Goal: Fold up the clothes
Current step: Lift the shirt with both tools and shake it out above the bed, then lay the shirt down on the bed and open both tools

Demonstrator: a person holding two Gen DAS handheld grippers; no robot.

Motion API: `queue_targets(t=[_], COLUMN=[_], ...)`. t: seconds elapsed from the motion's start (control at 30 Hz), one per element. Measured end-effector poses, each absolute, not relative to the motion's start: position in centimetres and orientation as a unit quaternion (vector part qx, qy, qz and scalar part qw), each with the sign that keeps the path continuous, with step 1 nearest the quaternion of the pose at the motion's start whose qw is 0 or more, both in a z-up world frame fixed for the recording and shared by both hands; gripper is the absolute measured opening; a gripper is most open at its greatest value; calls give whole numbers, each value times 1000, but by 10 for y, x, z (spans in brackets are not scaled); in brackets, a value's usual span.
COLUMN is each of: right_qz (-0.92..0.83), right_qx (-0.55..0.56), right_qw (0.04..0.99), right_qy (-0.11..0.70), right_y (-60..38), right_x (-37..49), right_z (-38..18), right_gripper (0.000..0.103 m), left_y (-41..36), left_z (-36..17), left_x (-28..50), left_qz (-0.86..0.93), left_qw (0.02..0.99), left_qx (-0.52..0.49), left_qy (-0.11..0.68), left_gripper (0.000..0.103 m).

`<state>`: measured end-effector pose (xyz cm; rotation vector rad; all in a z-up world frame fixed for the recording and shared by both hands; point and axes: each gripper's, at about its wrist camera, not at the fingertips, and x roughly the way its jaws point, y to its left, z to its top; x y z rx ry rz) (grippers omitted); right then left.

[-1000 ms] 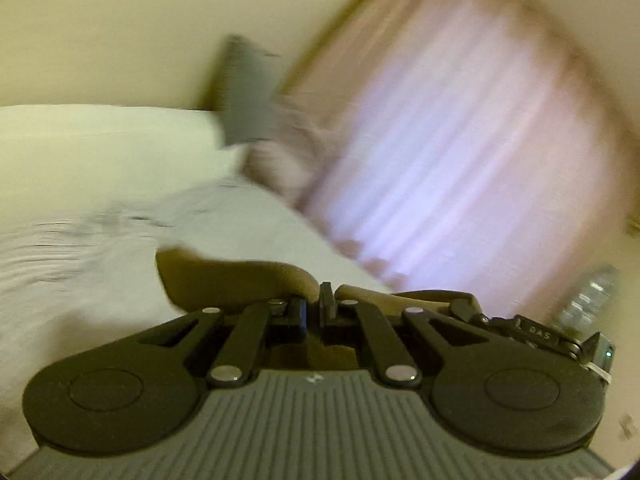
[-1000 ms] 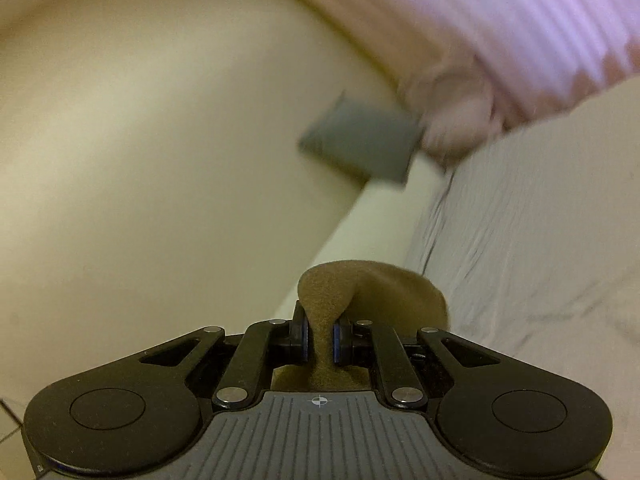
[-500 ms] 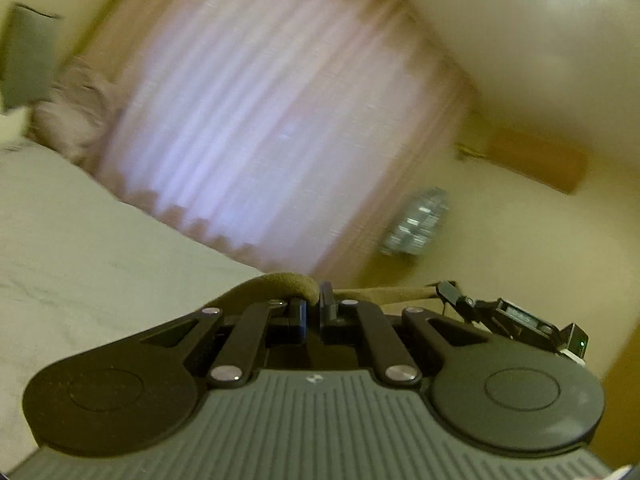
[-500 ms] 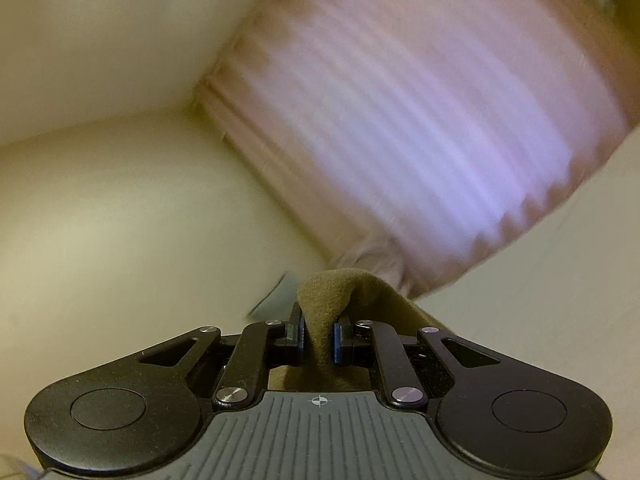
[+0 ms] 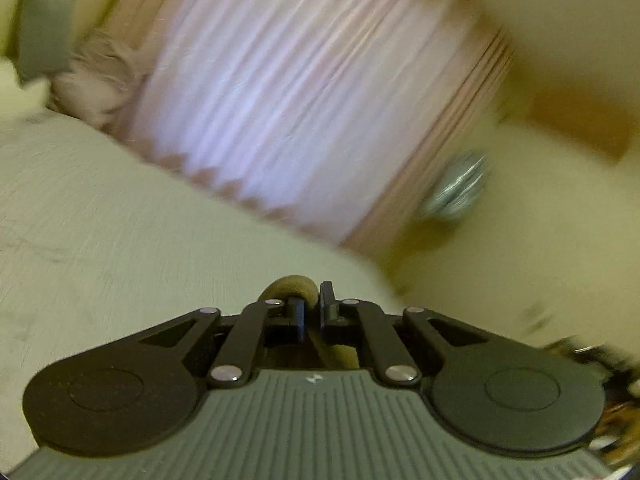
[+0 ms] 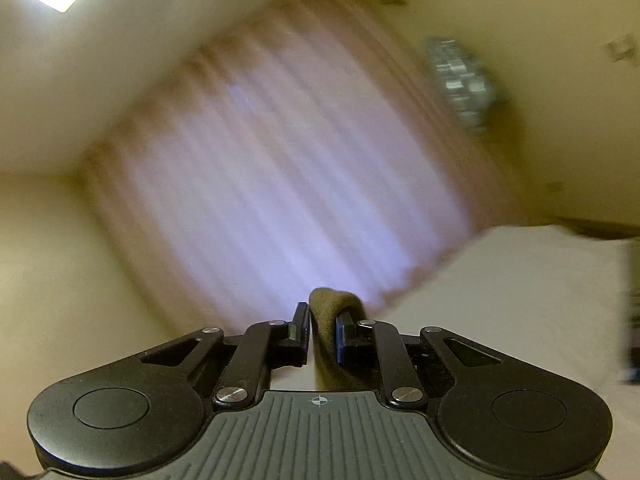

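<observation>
**Brown cloth pinched in both grippers, cameras tilted toward the curtain**

On the left, a grey pillow [image 5: 44, 32] leans at the wall above the pale bed [image 5: 100, 220]. The left gripper [image 5: 311, 300] pinches a brown garment [image 5: 290, 286], whose rolled edge curls over the left finger; its long axis cannot be told (only a small fold shows). The pink curtain [image 5: 288, 100] fills the middle, blurred. The right gripper [image 6: 322, 326] clamps the same brown cloth [image 6: 332, 308], which rises between the jaws, bends rightward over the right finger, and hangs below toward the camera.
</observation>
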<state>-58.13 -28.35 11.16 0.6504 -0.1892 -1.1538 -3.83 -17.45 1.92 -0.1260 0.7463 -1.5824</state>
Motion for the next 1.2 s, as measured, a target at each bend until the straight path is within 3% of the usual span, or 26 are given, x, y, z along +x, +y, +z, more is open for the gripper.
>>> queue_targets(t=[0.03,0.07,0.1,0.13,0.23,0.47,0.77,0.87,1.2], right_qz=[-555,-575,-595,-615,-629,-592,-511,-500,-506], right_qx=[312,323,328,329,359,458,420,423,448], right_qw=[769,752,734,715,684,624,675,670,628], right_qy=[-48,-9,16,30,87,225,326,349,387], right_y=[-284,-284,-279,-271,-238,-166,-153,-156,-113], right_x=[-584,-587,-591,-594,-611,-588,-480,-465,-448], right_z=[101,91,79,66,21,-74,-104,-115,-151], right_gripper=[31,64,77,81,81,81,81,81,81], left_y=[-181,-182,-183,-183,-157,-104,-71,-65,-49], left_z=[11,-4,-20,-36,-88,-190,-185,-184,-196], left_x=[-36,-34,-32,-29,-32,-33,-46,-53,-67], left_qz=[-682,-666,-650,-632,-590,-501,-516,-515,-514], left_qw=[652,659,665,670,672,650,637,634,615], left_qx=[-22,3,28,54,97,185,226,250,323], left_qy=[332,350,368,385,438,540,526,520,503], left_gripper=[11,11,11,12,22,24,28,35,40])
